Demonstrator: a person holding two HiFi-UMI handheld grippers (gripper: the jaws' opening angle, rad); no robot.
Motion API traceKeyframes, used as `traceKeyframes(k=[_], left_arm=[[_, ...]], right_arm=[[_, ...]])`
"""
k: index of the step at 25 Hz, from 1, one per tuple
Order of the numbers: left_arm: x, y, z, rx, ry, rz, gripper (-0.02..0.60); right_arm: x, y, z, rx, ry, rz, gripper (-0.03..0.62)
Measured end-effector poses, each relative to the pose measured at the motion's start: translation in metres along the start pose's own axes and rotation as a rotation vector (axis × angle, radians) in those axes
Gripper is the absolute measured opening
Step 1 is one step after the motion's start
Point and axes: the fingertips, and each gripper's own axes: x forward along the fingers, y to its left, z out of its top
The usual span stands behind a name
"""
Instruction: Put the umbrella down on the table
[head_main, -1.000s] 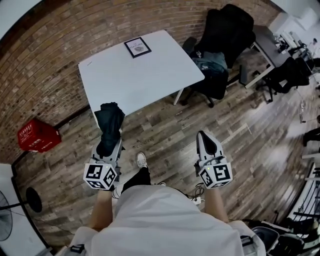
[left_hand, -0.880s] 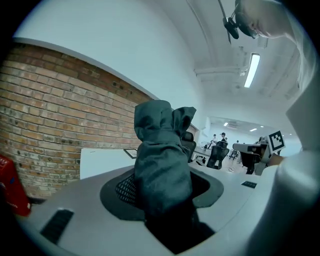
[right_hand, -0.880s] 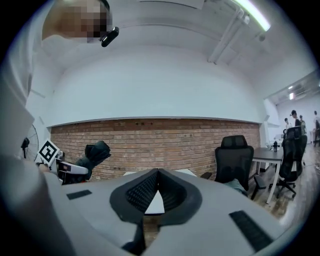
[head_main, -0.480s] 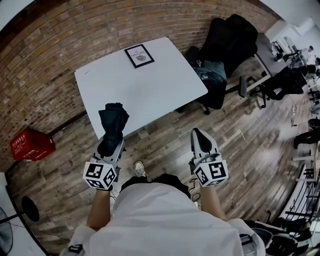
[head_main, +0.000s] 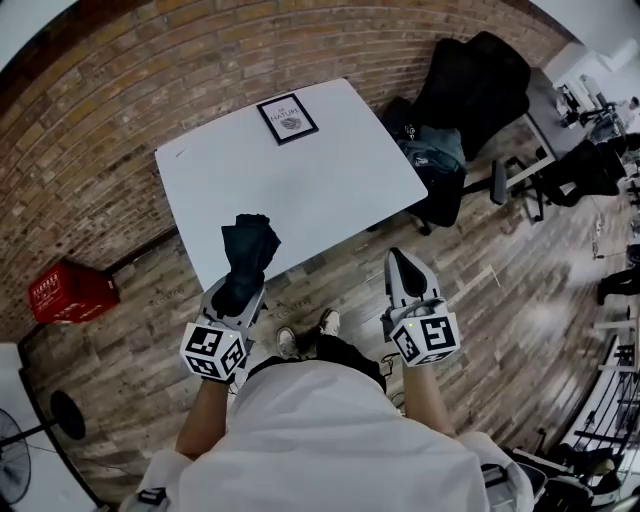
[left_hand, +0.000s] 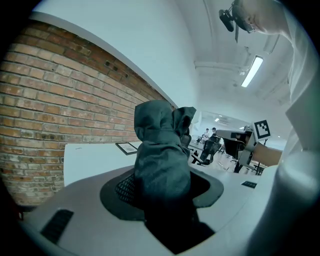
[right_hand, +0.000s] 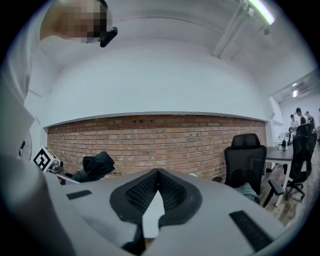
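Umbrella (head_main: 247, 262): folded, clamped in left gripper (head_main: 238, 292) jaws, over the counter's (head_main: 330, 190) near edge.
Right gripper (head_main: 400, 260): jaws together, empty.
Around: framed picture (head_main: 287, 118) at counter's far edge; red crate (head_main: 70, 293) on floor, contents unseen.

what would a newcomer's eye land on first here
The dark folded umbrella clamped in the left gripper, at the near edge of the white table, stands out first. Next come the red crate by the brick wall at left, and the right gripper, shut and empty.
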Motion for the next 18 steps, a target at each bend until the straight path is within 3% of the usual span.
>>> traceKeyframes(k=[11,18], left_arm=[[0.048,-0.002,0.044,0.007,-0.051,0.061,0.232],[0.069,-0.01,0.039,0.004,-0.023,0.08,0.233]], right_arm=[[0.043,-0.048,0.029,-0.008,-0.058,0.044,0.02],[0.062,-0.06,0.038,-0.024,-0.064,0.1,0.02]])
